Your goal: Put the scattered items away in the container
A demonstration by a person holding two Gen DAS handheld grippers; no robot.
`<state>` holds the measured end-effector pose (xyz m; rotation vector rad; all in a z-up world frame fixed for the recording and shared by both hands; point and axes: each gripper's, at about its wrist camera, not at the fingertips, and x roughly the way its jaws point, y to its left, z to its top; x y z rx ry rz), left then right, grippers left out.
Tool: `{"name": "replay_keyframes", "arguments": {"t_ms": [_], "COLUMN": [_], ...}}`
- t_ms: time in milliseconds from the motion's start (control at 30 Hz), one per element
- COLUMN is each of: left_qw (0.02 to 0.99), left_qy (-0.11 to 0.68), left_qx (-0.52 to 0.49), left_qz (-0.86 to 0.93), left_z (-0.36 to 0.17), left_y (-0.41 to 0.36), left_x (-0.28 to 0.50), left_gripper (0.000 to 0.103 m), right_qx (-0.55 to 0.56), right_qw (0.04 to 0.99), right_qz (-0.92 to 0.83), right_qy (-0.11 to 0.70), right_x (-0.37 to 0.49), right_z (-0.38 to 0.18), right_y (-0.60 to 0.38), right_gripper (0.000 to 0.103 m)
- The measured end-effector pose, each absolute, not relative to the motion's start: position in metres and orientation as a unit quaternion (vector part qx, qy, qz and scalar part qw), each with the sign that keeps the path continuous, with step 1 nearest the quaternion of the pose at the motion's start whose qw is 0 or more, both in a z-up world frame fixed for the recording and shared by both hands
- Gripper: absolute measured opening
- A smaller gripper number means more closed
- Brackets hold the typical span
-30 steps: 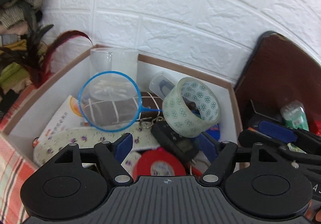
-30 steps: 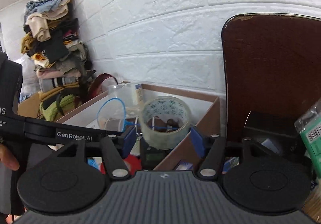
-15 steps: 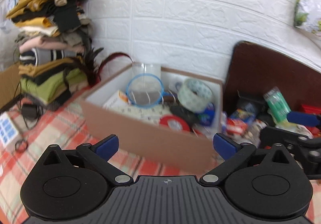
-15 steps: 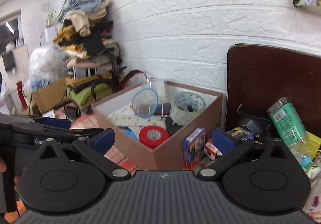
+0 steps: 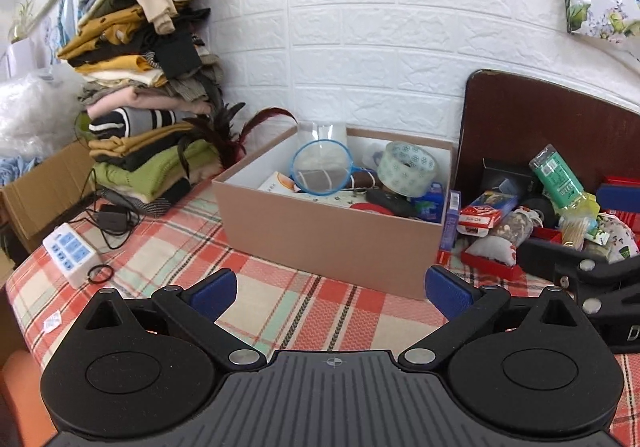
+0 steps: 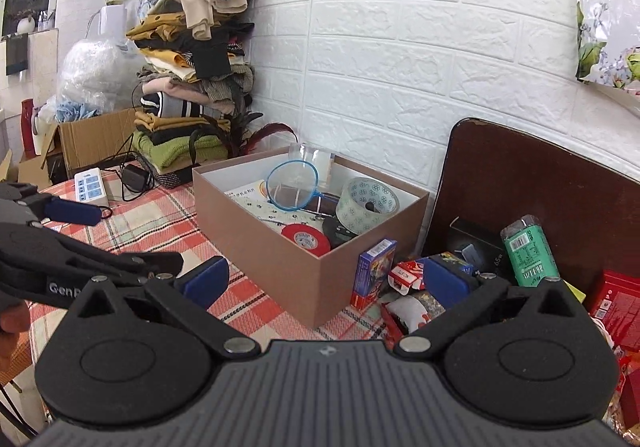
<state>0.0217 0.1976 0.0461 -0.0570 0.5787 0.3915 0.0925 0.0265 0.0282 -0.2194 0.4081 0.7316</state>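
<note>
Both of your grippers hang over the plaid cloth (image 5: 280, 299) with nothing between their fingers. Your left gripper (image 5: 331, 290) has its blue pads spread wide, facing the long side of the box (image 5: 328, 235). Your right gripper (image 6: 325, 279) is spread just as wide, pointing at the box's near corner.

Inside the box you can see a patterned tape roll (image 5: 407, 167) leaning at the right end, a blue-rimmed strainer (image 5: 322, 171) tilted near the back, a clear cup (image 5: 323, 133) behind it, and a red tape roll (image 6: 306, 238) lying flat toward the front.

Scattered items sit just right of the box, in front of a dark board (image 5: 540, 119): a blue card box (image 6: 374, 271) touching the box wall, a red-and-white pack (image 5: 480, 221), and a green bottle (image 6: 530, 253) standing tilted.
</note>
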Motion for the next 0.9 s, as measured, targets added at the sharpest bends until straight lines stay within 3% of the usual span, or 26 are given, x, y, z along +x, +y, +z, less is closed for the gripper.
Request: {"name": "replay_keyframes", "arguments": {"t_ms": [900], "left_qw": [0.934], "left_qy": [0.3], "left_qx": [-0.03], "left_qz": [0.194], "left_z": [0.04], "left_y": [0.212], "left_x": [0.038], "left_gripper": [0.103], "right_qx": [-0.138], "right_qw": [0.901], "right_qz": [0.351], "right_qy": [0.216], "right_x": [0.097], "right_z": [0.016], "right_y": [0.043], "right_gripper": [0.103]}}
